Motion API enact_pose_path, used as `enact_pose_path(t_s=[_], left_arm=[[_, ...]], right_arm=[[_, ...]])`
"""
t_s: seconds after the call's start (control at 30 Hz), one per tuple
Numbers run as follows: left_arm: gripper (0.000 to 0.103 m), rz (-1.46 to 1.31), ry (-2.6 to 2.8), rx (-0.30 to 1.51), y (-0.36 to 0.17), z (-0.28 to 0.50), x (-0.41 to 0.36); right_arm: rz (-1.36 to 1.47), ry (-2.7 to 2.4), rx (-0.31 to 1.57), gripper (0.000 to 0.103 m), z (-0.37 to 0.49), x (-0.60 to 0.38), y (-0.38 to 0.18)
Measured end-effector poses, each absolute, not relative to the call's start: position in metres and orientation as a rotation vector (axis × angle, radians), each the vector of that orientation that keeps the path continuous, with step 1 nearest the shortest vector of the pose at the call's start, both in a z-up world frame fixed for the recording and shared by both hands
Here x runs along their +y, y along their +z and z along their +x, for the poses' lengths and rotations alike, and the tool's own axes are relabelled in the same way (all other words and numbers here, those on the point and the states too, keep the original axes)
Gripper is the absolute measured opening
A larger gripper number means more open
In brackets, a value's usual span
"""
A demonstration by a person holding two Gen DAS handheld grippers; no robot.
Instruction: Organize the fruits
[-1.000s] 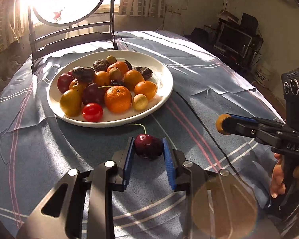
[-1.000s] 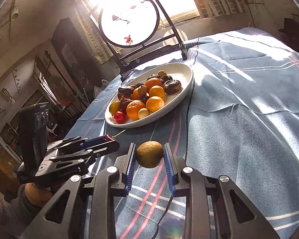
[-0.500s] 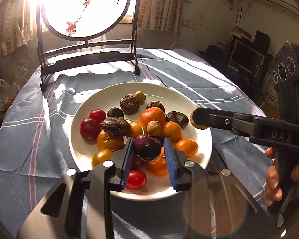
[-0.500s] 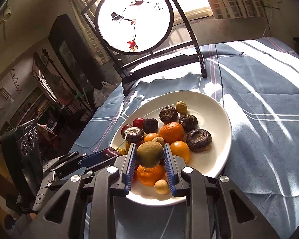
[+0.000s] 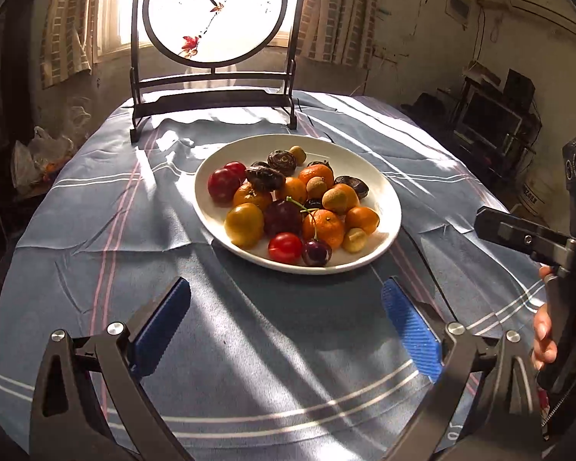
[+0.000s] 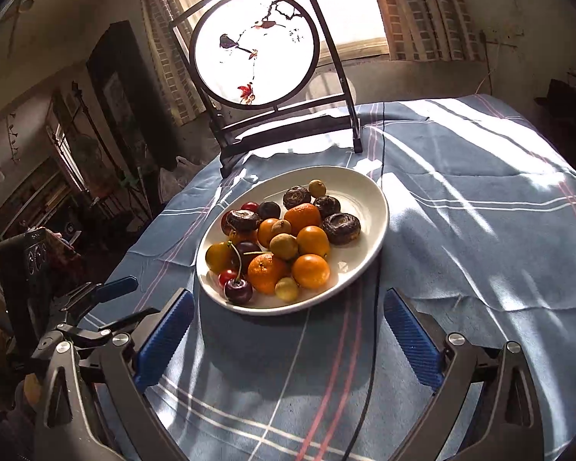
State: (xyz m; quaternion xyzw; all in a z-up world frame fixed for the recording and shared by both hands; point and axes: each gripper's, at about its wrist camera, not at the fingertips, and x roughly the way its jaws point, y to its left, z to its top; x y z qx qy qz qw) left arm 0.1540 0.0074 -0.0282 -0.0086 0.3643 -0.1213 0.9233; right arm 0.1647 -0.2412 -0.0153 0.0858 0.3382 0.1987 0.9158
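Observation:
A white oval plate (image 5: 388,207) (image 6: 372,207) on the blue striped cloth holds a pile of oranges, tomatoes, dark wrinkled fruits and small tan fruits. A dark cherry (image 5: 316,252) (image 6: 238,291) with a stem lies at the plate's near edge. A greenish-brown round fruit (image 5: 334,199) (image 6: 283,246) rests on top of the pile. My left gripper (image 5: 286,319) is open and empty, hovering short of the plate. My right gripper (image 6: 288,326) is open and empty too, just before the plate. The right gripper shows at the right edge of the left wrist view (image 5: 518,232).
A round painted screen on a dark stand (image 5: 213,11) (image 6: 255,48) stands at the table's far edge behind the plate. A black cable (image 6: 372,345) runs across the cloth to the right of the plate. The table edge curves away on both sides.
Both grippers carried their fruit over the plate, opened and pulled back. The cherry and the greenish-brown fruit now lie on the plate.

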Motion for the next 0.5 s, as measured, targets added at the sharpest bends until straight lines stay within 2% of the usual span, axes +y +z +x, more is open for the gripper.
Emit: enact_pose_path(t_s=[0.23, 0.5], left_arm=[[0.098, -0.029, -0.170, 0.645, 0.004, 0.064, 0.013], [0.098, 0.035, -0.037, 0.567, 0.033, 0.002, 0.014]], right_arm=[[0.145, 0.297, 0.622, 0.100, 0.087, -0.279, 0.003], [0.121, 0.256, 0.600, 0.100, 0.026, -0.301, 0.012]])
